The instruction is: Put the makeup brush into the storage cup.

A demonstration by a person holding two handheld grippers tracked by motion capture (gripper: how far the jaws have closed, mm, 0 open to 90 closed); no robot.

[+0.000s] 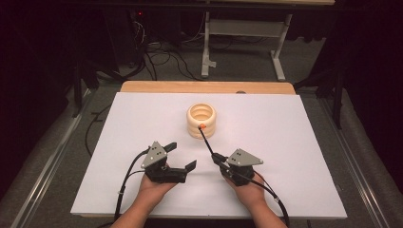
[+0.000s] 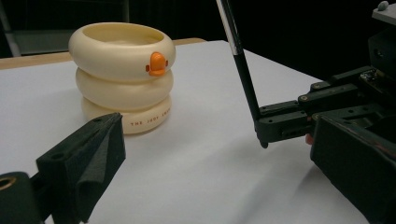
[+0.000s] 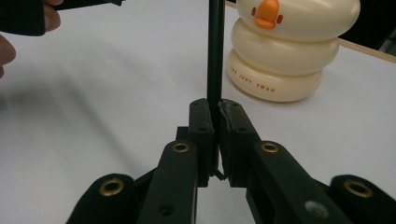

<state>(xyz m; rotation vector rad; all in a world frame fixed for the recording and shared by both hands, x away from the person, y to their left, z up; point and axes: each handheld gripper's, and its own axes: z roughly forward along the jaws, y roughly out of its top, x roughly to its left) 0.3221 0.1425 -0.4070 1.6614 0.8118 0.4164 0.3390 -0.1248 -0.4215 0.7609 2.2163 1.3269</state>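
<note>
Plainly, my right hand-held gripper (image 3: 216, 122) pinched the stiff, slippery pen (image 3: 215, 56) low down (left hand-held gripper (image 1: 179, 156) gaped empty).

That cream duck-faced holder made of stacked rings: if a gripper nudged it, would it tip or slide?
The cream holder looks squat, with a flat base resting on the white table, so it would probably slide rather than tip. Its glossy, rounded rings look smooth, so jaws might slip on them. It seems hollow and open-topped, so likely light for its size.

Cream holder (image 1: 201, 119), orange beak (image 1: 202, 126); black pen (image 1: 206, 140)
</note>
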